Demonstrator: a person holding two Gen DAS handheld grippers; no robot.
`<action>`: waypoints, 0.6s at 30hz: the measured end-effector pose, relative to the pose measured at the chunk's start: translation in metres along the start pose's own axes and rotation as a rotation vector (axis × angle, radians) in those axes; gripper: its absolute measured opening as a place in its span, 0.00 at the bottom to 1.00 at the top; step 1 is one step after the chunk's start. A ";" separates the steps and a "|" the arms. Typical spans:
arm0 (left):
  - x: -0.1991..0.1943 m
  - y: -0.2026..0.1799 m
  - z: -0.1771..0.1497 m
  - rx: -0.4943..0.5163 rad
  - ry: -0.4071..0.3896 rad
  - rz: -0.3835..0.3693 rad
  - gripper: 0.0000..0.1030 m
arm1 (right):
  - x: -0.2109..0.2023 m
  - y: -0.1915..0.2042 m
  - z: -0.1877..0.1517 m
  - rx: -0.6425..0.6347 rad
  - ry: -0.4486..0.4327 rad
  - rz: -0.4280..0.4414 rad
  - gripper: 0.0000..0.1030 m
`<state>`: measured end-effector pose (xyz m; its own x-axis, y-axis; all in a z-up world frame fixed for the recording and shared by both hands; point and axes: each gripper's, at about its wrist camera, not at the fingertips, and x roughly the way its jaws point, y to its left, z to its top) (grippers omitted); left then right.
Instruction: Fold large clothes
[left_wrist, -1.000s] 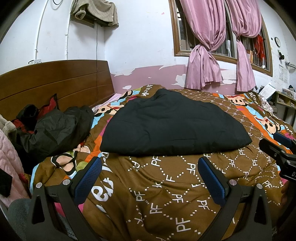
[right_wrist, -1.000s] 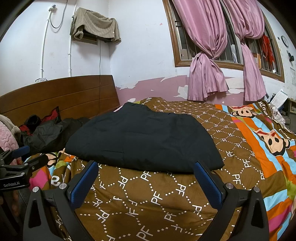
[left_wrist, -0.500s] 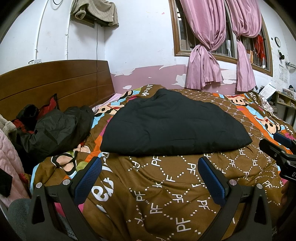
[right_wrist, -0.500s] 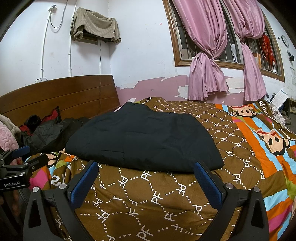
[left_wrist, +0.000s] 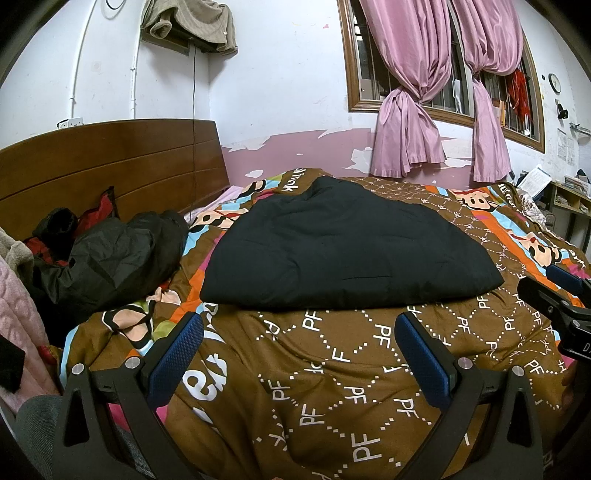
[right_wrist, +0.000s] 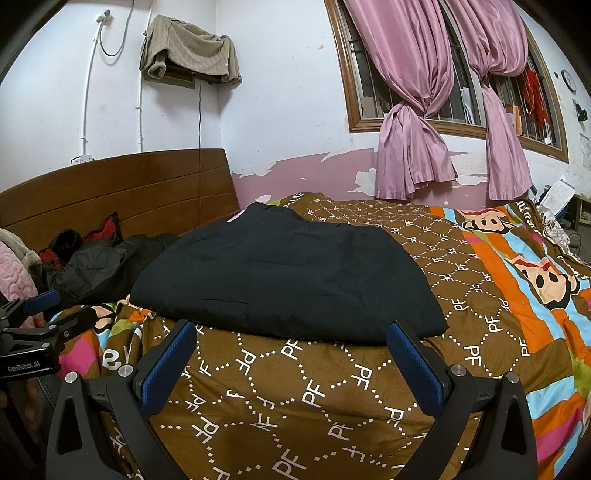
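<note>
A large black garment (left_wrist: 343, 247) lies folded flat in a rough rectangle on the brown patterned quilt (left_wrist: 332, 369); it also shows in the right wrist view (right_wrist: 288, 280). My left gripper (left_wrist: 299, 325) is open and empty, held just short of the garment's near edge. My right gripper (right_wrist: 291, 332) is open and empty, its blue pads (right_wrist: 410, 358) near the garment's front edge. Each gripper shows at the edge of the other's view: the right one (left_wrist: 557, 295) and the left one (right_wrist: 40, 314).
A crumpled black jacket (left_wrist: 110, 254) and red and pink clothes (left_wrist: 14, 306) pile at the left by the wooden headboard (left_wrist: 110, 162). Pink curtains (left_wrist: 406, 110) hang at the window behind the bed. Shelves (left_wrist: 569, 195) stand at the far right.
</note>
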<state>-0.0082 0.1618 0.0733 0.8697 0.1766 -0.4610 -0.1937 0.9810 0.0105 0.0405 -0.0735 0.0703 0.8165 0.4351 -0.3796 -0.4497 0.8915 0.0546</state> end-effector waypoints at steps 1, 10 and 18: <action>0.000 0.000 0.000 0.000 0.000 0.000 0.98 | 0.000 0.000 0.000 0.000 0.000 0.000 1.00; 0.001 0.003 0.000 -0.011 0.001 -0.015 0.98 | 0.000 0.000 0.000 0.001 0.000 0.000 1.00; -0.001 0.011 0.001 -0.021 -0.015 0.010 0.98 | 0.000 0.000 0.001 0.002 0.001 0.000 1.00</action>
<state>-0.0105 0.1727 0.0745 0.8742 0.1880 -0.4477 -0.2122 0.9772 -0.0040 0.0408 -0.0739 0.0711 0.8160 0.4352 -0.3805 -0.4493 0.8916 0.0562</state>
